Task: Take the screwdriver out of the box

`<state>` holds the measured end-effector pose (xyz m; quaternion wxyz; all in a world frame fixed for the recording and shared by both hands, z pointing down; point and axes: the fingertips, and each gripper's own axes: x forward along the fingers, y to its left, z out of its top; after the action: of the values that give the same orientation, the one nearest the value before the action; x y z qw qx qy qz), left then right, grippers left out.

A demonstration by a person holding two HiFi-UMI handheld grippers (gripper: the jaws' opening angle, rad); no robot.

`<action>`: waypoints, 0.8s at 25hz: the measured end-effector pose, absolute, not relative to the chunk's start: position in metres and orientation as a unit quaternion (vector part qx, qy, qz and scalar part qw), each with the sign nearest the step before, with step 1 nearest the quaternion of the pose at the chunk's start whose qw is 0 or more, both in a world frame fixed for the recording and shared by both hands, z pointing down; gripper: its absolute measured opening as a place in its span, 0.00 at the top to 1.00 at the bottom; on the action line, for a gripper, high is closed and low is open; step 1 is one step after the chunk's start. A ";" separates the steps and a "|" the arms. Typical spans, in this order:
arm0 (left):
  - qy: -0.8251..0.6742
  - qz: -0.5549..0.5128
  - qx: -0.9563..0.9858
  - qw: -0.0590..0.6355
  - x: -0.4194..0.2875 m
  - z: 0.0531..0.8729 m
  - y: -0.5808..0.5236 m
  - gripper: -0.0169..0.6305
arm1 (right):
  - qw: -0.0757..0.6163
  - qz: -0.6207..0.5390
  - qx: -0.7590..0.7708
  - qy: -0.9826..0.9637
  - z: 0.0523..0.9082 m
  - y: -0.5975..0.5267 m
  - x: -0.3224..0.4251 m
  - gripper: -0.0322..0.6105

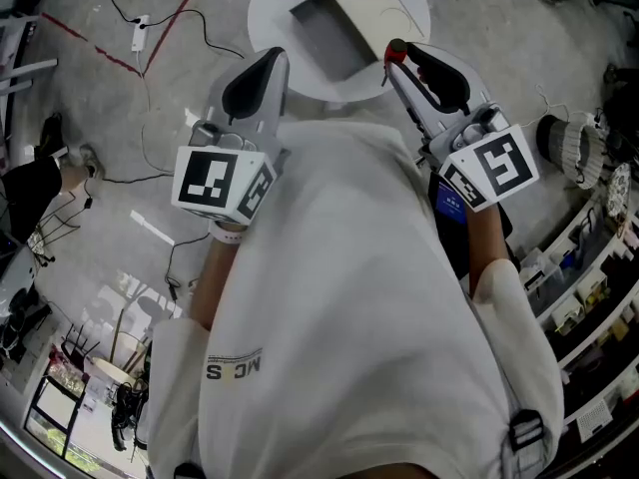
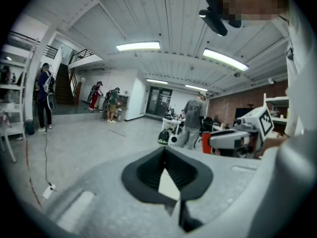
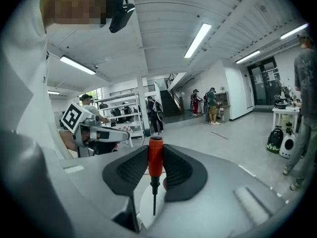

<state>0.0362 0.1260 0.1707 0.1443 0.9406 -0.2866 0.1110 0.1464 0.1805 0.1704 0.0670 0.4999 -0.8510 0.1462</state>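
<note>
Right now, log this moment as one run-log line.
right gripper: shut on screwdriver | left gripper: shut, empty | box: open, on round table | step: screwdriver out of box

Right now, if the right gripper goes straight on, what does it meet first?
Likely nothing near: the right gripper, shut on the screwdriver, looks over open floor. The table and box seem below its line, though depth is unclear.

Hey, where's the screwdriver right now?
The screwdriver is clamped between the jaws of the right gripper, red handle at the tips, over the edge of the round white table, just right of the box in the head view.
</note>
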 end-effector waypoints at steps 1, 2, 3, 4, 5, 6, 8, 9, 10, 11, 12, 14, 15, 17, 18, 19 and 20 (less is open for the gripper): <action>-0.286 0.111 0.941 0.144 0.039 0.171 0.128 0.97 | 0.070 0.144 0.502 -0.850 0.172 0.181 0.149 0.80; -0.285 0.111 0.941 0.144 0.042 0.170 0.129 0.97 | 0.070 0.143 0.504 -0.849 0.172 0.181 0.152 0.80; -0.283 0.112 0.942 0.144 0.045 0.170 0.130 0.97 | 0.070 0.141 0.506 -0.848 0.172 0.181 0.154 0.80; -0.281 0.114 0.942 0.144 0.046 0.170 0.131 0.97 | 0.070 0.140 0.508 -0.847 0.172 0.180 0.156 0.80; -0.279 0.116 0.942 0.144 0.048 0.170 0.131 0.97 | 0.069 0.139 0.511 -0.846 0.171 0.178 0.157 0.80; -0.278 0.118 0.942 0.144 0.049 0.170 0.131 0.97 | 0.068 0.139 0.513 -0.844 0.171 0.176 0.158 0.80; -0.275 0.121 0.943 0.145 0.051 0.171 0.131 0.97 | 0.065 0.141 0.517 -0.842 0.172 0.173 0.161 0.80; -0.273 0.123 0.943 0.145 0.053 0.171 0.131 0.97 | 0.064 0.142 0.518 -0.841 0.172 0.173 0.163 0.80; -0.271 0.125 0.943 0.145 0.054 0.171 0.133 0.97 | 0.064 0.142 0.520 -0.840 0.172 0.173 0.164 0.80; -0.269 0.127 0.944 0.144 0.056 0.172 0.134 0.97 | 0.065 0.143 0.521 -0.839 0.173 0.173 0.166 0.80; -0.267 0.130 0.944 0.144 0.057 0.173 0.135 0.97 | 0.066 0.143 0.523 -0.838 0.174 0.173 0.166 0.80; -0.263 0.133 0.945 0.144 0.059 0.174 0.137 0.97 | 0.067 0.145 0.524 -0.837 0.175 0.173 0.167 0.80; -0.262 0.133 0.945 0.144 0.059 0.174 0.137 0.97 | 0.066 0.146 0.525 -0.836 0.176 0.172 0.168 0.80; -0.260 0.134 0.946 0.143 0.062 0.173 0.137 0.97 | 0.065 0.148 0.527 -0.834 0.176 0.172 0.169 0.80; -0.259 0.134 0.946 0.142 0.063 0.172 0.137 0.97 | 0.065 0.149 0.527 -0.834 0.176 0.172 0.170 0.80; -0.258 0.134 0.946 0.142 0.064 0.171 0.138 0.97 | 0.064 0.150 0.527 -0.834 0.175 0.173 0.170 0.80; -0.257 0.134 0.946 0.141 0.065 0.171 0.139 0.97 | 0.064 0.151 0.527 -0.834 0.175 0.174 0.170 0.80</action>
<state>0.0648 0.1392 0.1709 0.1415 0.9465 -0.2572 0.1342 0.1703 0.1738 0.1752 0.0636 0.5273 -0.8339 0.1505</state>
